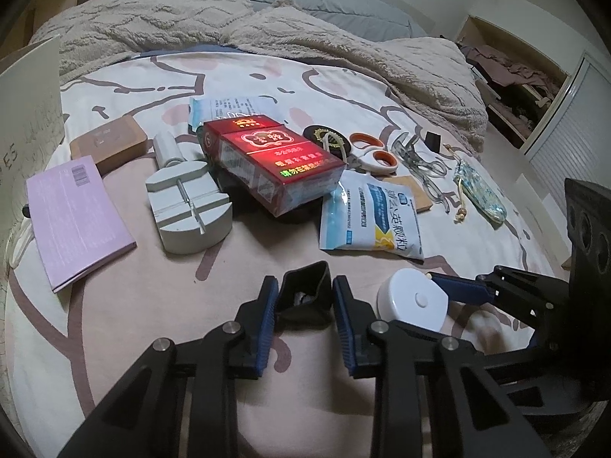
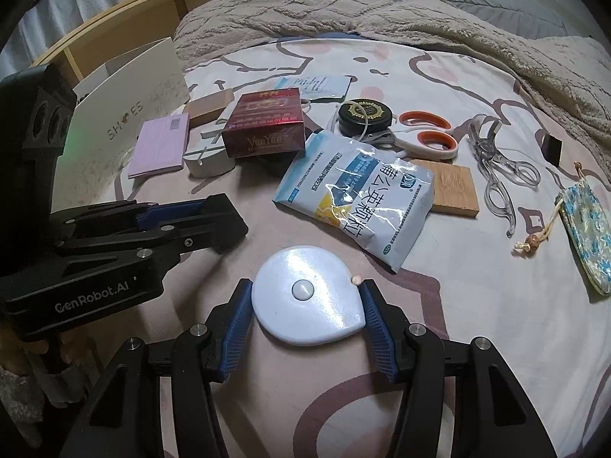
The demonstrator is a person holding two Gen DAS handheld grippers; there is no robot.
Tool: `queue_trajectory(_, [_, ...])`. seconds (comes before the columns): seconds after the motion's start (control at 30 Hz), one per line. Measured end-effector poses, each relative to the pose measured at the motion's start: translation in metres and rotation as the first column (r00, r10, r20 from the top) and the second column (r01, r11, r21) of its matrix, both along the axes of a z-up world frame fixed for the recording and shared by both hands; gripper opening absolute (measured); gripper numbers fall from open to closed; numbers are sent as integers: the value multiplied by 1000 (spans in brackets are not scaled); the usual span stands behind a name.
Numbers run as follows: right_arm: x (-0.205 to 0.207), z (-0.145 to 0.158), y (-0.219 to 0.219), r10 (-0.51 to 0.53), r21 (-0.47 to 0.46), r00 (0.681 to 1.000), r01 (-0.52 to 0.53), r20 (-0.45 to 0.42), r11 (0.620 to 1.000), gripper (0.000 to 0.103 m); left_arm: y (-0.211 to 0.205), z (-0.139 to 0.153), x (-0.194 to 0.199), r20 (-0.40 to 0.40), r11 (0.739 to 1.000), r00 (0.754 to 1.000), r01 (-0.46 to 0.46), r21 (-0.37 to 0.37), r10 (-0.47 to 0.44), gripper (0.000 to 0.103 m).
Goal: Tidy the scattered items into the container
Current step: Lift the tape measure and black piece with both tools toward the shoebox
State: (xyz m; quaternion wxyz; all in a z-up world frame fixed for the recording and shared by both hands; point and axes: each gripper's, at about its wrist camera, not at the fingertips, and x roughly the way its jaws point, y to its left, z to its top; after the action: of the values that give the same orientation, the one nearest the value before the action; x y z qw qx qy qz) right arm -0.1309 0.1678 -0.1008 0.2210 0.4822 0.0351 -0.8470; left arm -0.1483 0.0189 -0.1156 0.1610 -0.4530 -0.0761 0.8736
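Right wrist view: right claw brackets the white tape measure, fingers apart.
Left claw, at its nine o'clock, pinches a black pouch; closing off-centre could squirt the round case sideways.

The shoebox lid (left edge) is cut off; the red carton hides the leaflet.
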Motion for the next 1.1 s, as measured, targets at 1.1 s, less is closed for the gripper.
queue_trajectory(1.1, [-3,18,9,-74,-39,996,72,-46,997,57,-3,20,9,-73,999,997,-22,-42,19,24])
